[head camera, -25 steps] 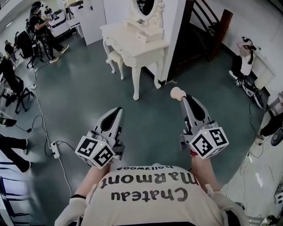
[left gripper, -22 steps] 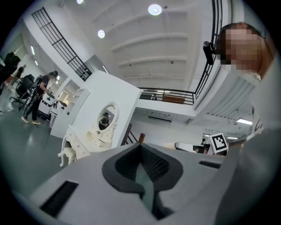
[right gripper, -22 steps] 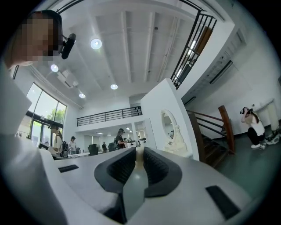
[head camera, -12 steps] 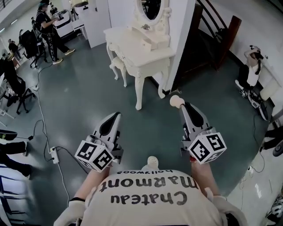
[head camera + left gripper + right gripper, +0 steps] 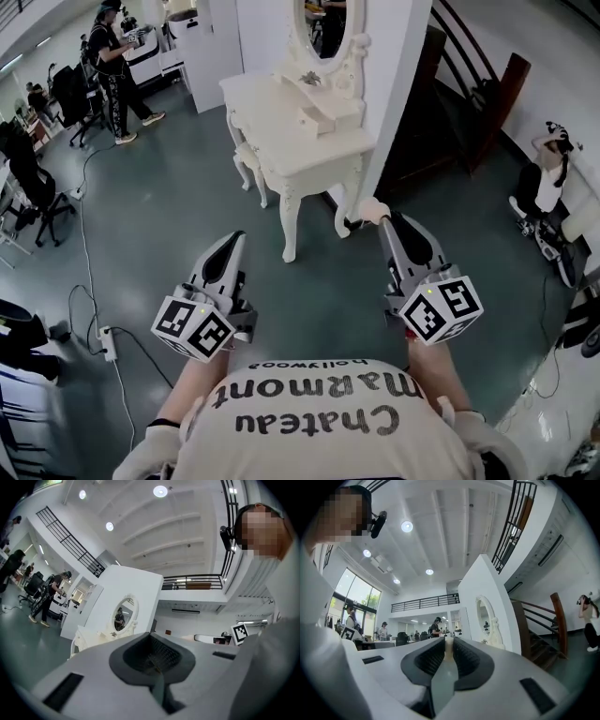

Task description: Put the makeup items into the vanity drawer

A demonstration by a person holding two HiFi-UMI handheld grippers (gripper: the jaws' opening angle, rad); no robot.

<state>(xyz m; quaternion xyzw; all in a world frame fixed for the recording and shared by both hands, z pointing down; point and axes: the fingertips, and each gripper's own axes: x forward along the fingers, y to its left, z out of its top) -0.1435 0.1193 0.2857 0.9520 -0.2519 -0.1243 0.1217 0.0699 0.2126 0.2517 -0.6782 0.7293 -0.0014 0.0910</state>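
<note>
Grey floor (image 5: 159, 216): bare on the way to the vanity (image 5: 281, 131); cable (image 5: 89, 309) at far left, well off the path.
Left gripper (image 5: 231, 242): jaws pressed together with nothing between; held low, pointing ahead, well short of the vanity.
Vanity: white with carved legs, set against a white pillar; mirror (image 5: 319, 23) above, stool (image 5: 248, 150) tucked beneath.
Drawer (image 5: 316, 116): small one on the top, below the mirror, seemingly pulled out; contents too small to tell.
Puff (image 5: 374, 208): pale, round makeup item, probably a puff; in the air at the tip of the right gripper (image 5: 386, 223), not yet over the vanity top.
Right gripper: clamped narrow on the puff's thin edge.
Step in hand: likely carrying the puff to the drawer.
Doing it well: hold the clamp firm, since only an edge is gripped; approach square to the front; lift above the top before reaching in; lower into the drawer, then release; use the empty left gripper to steady or shut the drawer.
</note>
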